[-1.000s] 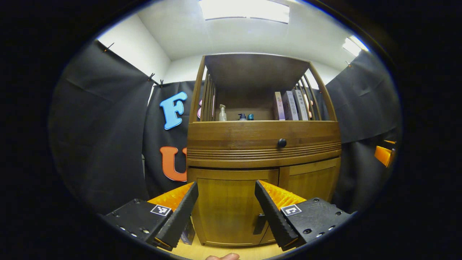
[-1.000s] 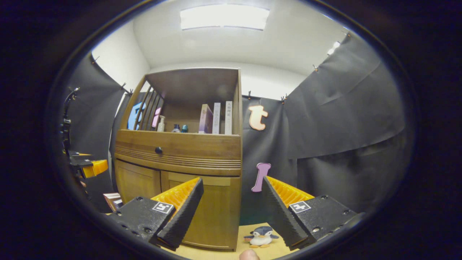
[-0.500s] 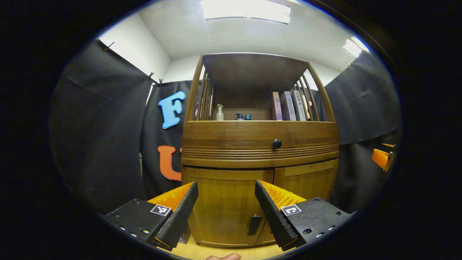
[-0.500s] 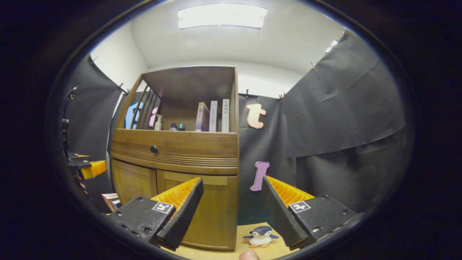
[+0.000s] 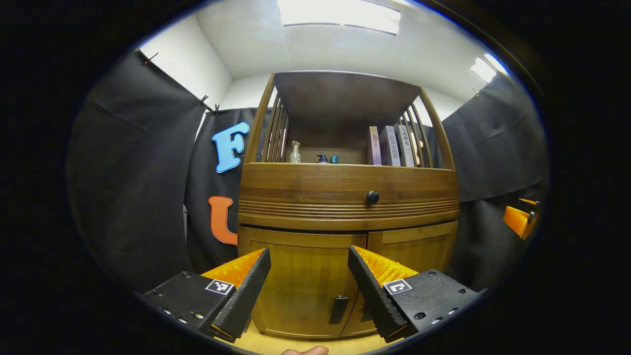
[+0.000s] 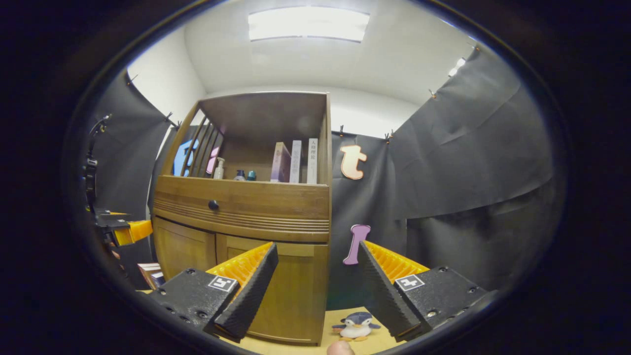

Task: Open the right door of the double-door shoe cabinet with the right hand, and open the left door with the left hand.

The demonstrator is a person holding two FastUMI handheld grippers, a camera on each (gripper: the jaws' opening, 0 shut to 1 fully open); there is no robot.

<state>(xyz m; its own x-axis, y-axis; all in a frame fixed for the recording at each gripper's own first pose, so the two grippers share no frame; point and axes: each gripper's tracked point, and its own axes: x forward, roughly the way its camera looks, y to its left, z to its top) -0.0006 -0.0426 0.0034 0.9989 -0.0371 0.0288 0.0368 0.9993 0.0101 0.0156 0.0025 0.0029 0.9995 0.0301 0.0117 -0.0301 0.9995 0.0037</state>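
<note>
The wooden shoe cabinet stands ahead with both lower doors shut. In the left gripper view, the left door fills the gap between my fingers, and a dark handle sits at its right edge. The right door lies beyond. My left gripper is open, short of the door and holding nothing. In the right gripper view, the right door is behind my left finger. My right gripper is open and empty, aimed at the cabinet's right corner. The left gripper shows far left there.
A drawer with a dark knob runs above the doors. The open shelf holds bottles and books. A penguin toy sits on the floor right of the cabinet; stacked books lie to its left. Black cloth surrounds.
In the left gripper view the cabinet has slid left and the door handle has come into fuller sight. The right gripper view has barely shifted. Both grippers stay open.
</note>
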